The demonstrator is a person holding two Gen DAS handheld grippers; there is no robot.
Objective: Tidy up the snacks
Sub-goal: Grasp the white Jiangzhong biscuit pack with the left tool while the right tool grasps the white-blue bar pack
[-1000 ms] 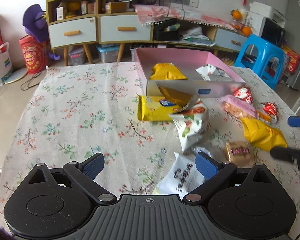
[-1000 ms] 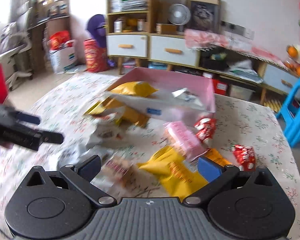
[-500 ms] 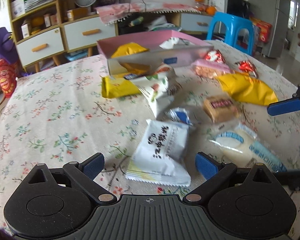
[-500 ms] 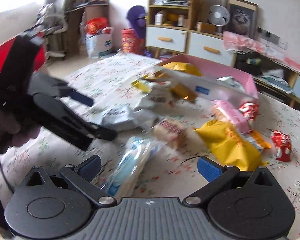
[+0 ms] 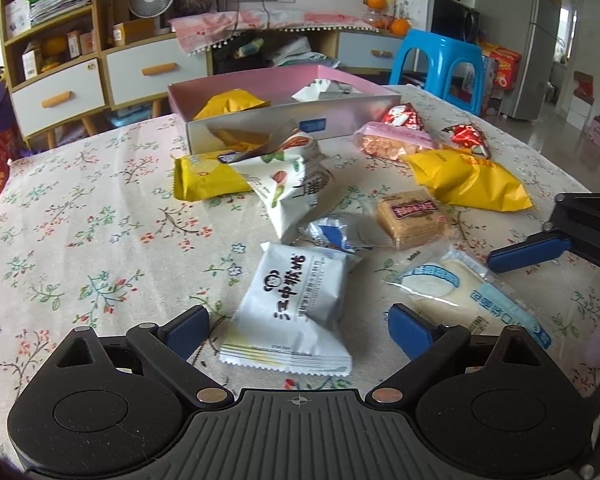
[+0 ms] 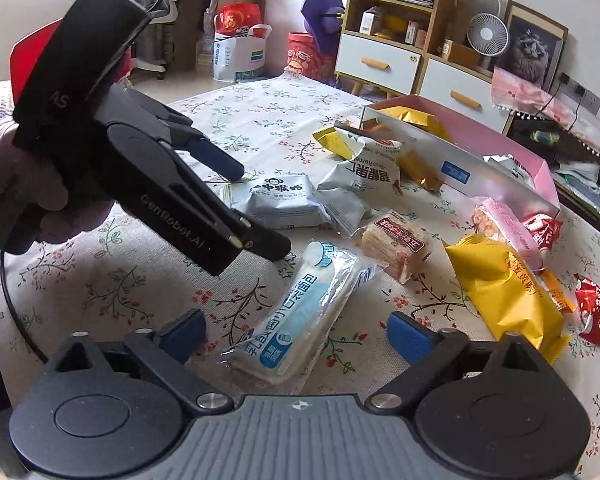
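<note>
The floral tablecloth (image 5: 80, 216) is soft and may ruck under a dragged packet. The pink box (image 5: 260, 80), stiff card with straight walls, stands at the far side with a yellow bag and a white wrapper inside. The loose snacks lie before it: a crinkly yellow foil bag (image 5: 470, 178), a puffed white nut pouch (image 5: 292, 184), a brittle-looking wafer block (image 6: 396, 242). Nearest are a white pillow pack (image 5: 296, 300) between the left gripper (image 5: 298, 330) fingers, and a clear-wrapped soft bread (image 6: 300, 316) between the right gripper (image 6: 296, 334) fingers. Both grippers gape wide and hold nothing. Both packets look light, slick and squashy, probably best pinched across the middle.
</note>
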